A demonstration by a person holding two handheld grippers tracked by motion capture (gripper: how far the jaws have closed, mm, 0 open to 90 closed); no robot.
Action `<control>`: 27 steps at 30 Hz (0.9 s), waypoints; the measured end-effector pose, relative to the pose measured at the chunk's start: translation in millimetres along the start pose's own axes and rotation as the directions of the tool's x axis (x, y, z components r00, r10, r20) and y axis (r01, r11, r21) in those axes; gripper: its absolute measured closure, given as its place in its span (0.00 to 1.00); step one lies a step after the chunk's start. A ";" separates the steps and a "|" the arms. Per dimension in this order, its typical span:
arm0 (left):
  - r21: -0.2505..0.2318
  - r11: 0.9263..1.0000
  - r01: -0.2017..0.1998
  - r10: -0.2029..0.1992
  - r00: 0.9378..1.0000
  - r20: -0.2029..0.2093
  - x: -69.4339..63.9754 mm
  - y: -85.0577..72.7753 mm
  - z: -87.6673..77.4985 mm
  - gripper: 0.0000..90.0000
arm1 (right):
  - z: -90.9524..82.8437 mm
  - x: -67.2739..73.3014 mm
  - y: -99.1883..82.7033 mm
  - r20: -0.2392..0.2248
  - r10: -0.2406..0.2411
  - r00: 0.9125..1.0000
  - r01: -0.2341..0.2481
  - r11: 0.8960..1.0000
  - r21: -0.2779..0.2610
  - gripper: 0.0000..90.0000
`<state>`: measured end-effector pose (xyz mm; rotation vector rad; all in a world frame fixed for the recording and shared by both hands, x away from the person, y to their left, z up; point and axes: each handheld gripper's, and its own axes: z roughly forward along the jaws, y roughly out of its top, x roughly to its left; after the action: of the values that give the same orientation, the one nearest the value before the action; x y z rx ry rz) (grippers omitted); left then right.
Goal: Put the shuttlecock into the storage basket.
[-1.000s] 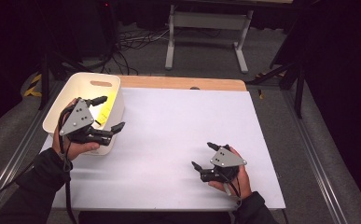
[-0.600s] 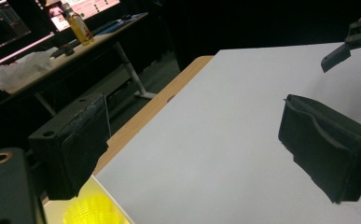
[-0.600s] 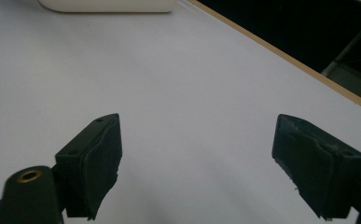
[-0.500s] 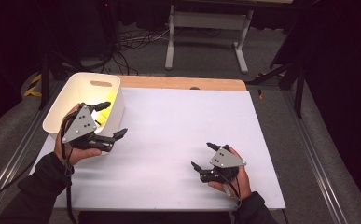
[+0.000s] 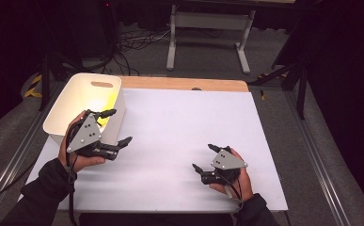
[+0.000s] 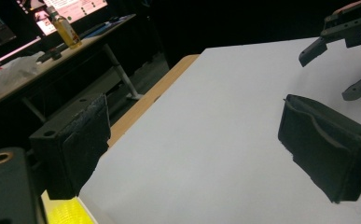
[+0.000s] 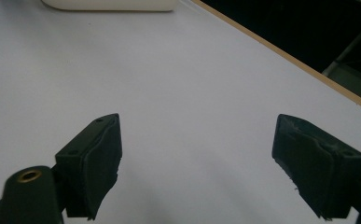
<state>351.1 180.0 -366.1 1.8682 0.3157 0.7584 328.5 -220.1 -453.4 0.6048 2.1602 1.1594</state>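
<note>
left gripper (image 5: 116,127) jaws apart, empty, beside white bin (image 5: 67,110) | right gripper (image 5: 203,157) jaws apart, empty | risk: left jaw could clip the bin's rim

In the left gripper view, the left gripper (image 6: 194,149) has its two black jaws far apart, and nothing is between them. Under them lies the white table (image 6: 225,154), with a wooden edge (image 6: 155,95) on its far side. A small yellow thing (image 6: 66,212) shows at the bottom, just beside the left jaw; what it is I cannot tell. At the top right, the right gripper (image 6: 341,60) is above the table, its jaws apart. Behind, in the dark, a bottle (image 6: 62,25) stands on a desk (image 6: 52,56).
</note>
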 end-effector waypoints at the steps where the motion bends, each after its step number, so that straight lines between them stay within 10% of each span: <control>1: 0.002 1.000 -0.004 0.004 1.000 0.001 -1.0 -0.4 0.3 0.11 | 0.0 0.2 0.0 -0.001 0.000 1.000 0.000 1.000 0.000 0.19; 27: 0.020 0.999 -0.039 0.038 0.999 0.036 -23.2 -15.6 7.1 0.11 | 0.0 1.7 0.6 0.000 -0.004 1.000 0.004 1.000 -0.001 0.18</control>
<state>339.8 168.9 -390.2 1.9099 0.2664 0.7497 327.3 -218.8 -453.3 0.5993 2.1595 1.1583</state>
